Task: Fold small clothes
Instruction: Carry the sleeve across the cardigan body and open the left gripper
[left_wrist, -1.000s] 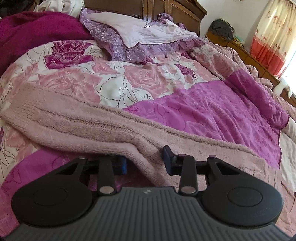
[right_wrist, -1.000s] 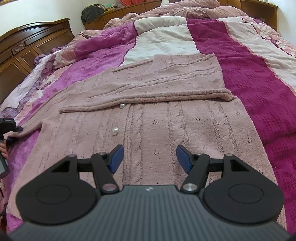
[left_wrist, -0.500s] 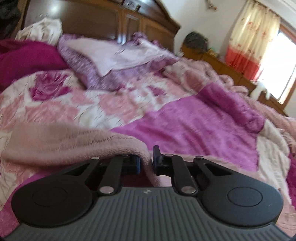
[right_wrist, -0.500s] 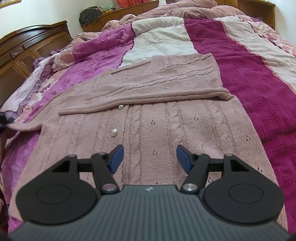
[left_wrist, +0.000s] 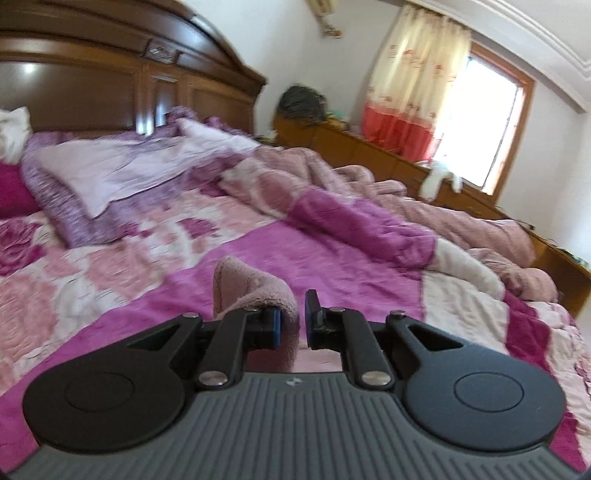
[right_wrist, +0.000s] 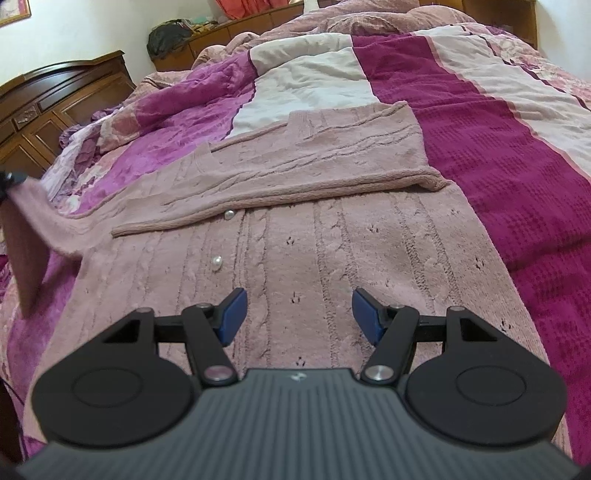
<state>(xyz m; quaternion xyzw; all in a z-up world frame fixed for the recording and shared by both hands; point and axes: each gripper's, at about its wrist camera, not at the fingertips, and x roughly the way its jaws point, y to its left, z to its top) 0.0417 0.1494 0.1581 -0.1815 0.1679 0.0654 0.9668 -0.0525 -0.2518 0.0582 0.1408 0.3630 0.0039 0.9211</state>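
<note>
The left gripper (left_wrist: 293, 325) is clenched on the sleeve (left_wrist: 255, 291) of a pink knit cardigan (right_wrist: 332, 266). In the left wrist view a hump of that sleeve rises at 12 o'clock above the closed jaws, while the rest drops behind the gripper body and is hidden. The pads barely show, since the knit wraps over the left one. This whole view is smeared by motion, so the quilt (left_wrist: 332, 243) and the pillow (left_wrist: 110, 170) at 10 o'clock lose their detail. The headboard (left_wrist: 110, 74) fills the top left, and the curtain (left_wrist: 410, 96) hangs at 1 o'clock beside a window washed out by glare.

The right gripper (right_wrist: 295, 314) is released, its blue pads well apart above the cardigan's front, with nothing between them; whether the tips touch the knit I cannot tell. The cardigan lies flat on the bed, buttons up. Its other sleeve (right_wrist: 295, 184) is folded across the chest, from 9 o'clock towards 2 o'clock. Two pearl buttons (right_wrist: 217, 263) show just left of centre; any further buttons are covered by the folded sleeve or hidden behind the gripper body. At 9 o'clock the held sleeve lifts off the bed towards the frame edge, where only a dark scrap of the left gripper is visible, the rest cut off. The cardigan's hem is hidden under the right gripper's housing.
</note>
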